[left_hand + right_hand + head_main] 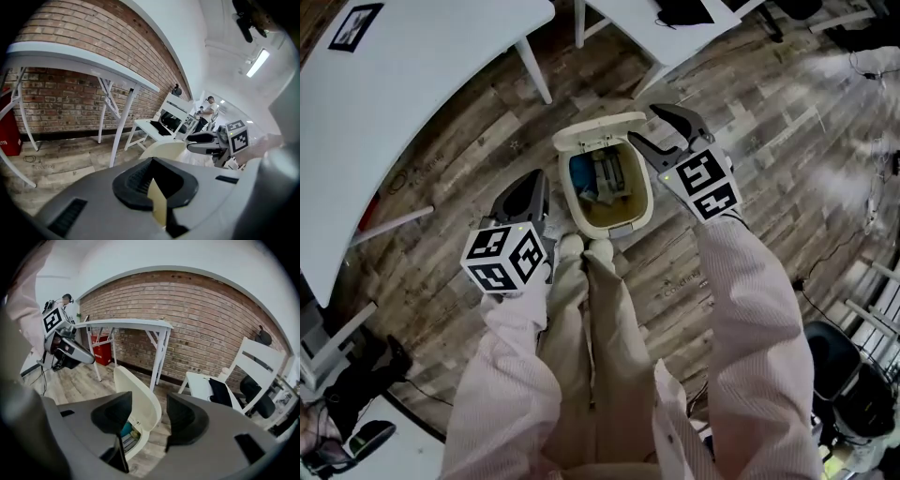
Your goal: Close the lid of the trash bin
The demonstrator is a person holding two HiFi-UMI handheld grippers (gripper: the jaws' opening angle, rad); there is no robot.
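- LEFT: The left tool [528, 195], jaws drawn together on nothing, hangs just beside the left flank of the trash bin [617, 227] and apart from it. It appears to have no part in the step in hand.
- CENTRE: The trash bin stands on the wooden floor [459, 178], directly in front of the person's shoes [572, 246]. Its lid [602, 129] is swung up and back on the far hinge, and rubbish shows inside, so the closing is not yet done.
- RIGHT: The right tool [649, 127], jaws spread and gripping nothing, hovers by the raised lid's right edge. Whether it touches the lid cannot be told. In the right gripper view the upright lid stands in the gap between the jaws, a little beyond them.
- STEP: This looks like the approach to the lid. The next move likely calls for the right tool to catch the lid's top edge. It would then tip the lid forward and down towards the person until it seats on the rim.
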